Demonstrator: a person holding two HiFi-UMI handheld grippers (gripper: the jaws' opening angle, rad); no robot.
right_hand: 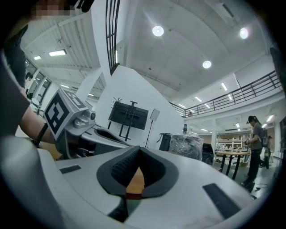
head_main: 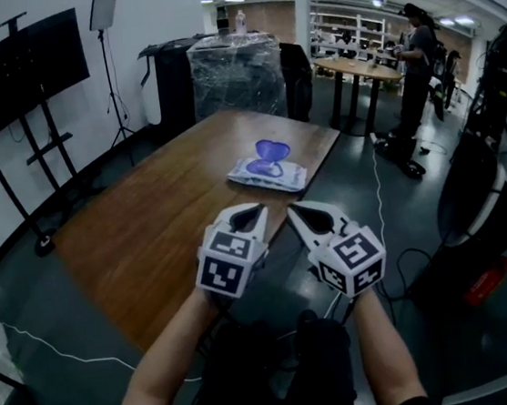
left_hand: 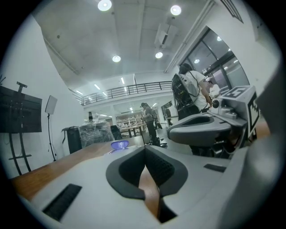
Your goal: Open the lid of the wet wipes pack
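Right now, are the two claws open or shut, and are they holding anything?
Left claw: shut, holding nothing.
Right claw: shut, holding nothing.

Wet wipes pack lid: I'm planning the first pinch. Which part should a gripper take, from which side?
Probably the rim of the purple lid, pinched from above on the near side: the wet wipes pack lies flat on the wooden table, leaving only the lid raised above it. Which edge is hinged cannot be told.

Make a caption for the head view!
Left gripper and right gripper, both shut, face the wipes pack on the table.
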